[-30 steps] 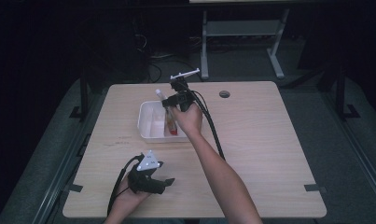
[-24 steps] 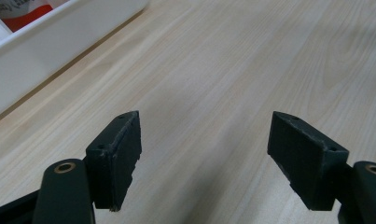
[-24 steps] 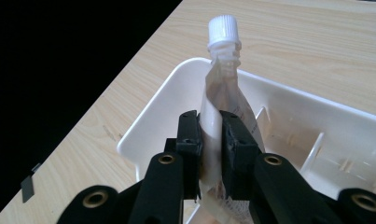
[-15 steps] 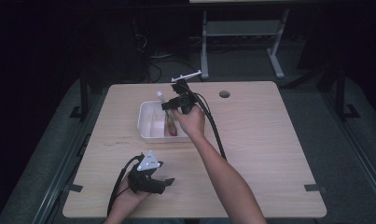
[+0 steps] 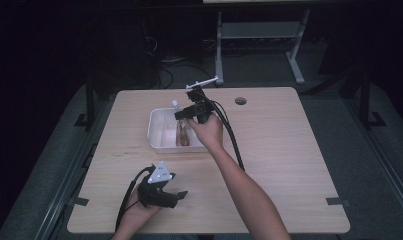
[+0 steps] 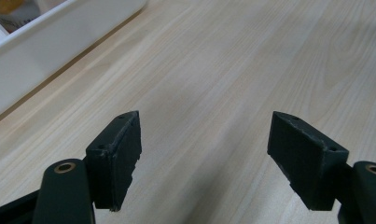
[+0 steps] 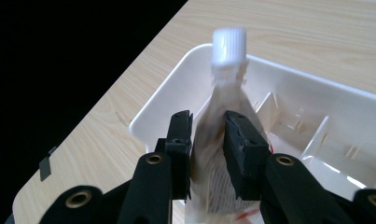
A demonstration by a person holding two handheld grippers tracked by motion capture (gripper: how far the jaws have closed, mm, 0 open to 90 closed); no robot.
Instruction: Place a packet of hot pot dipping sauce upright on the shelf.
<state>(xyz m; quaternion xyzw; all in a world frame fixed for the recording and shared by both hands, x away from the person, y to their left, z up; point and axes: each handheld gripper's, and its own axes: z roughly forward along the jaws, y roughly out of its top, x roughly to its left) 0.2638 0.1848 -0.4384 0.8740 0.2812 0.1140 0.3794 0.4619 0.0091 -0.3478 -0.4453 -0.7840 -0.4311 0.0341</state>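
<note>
Right gripper view: claw (image 7: 207, 140) pinching pouch (image 7: 220, 154).

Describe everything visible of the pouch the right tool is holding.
The pouch is a soft, pale, translucent spouted sachet with a white ribbed screw cap on top and brownish contents plus print lower down. It stands upright, cap up, pinched at its upper body by the right tool, held over the white divided tray, its lower end down inside it.
</note>
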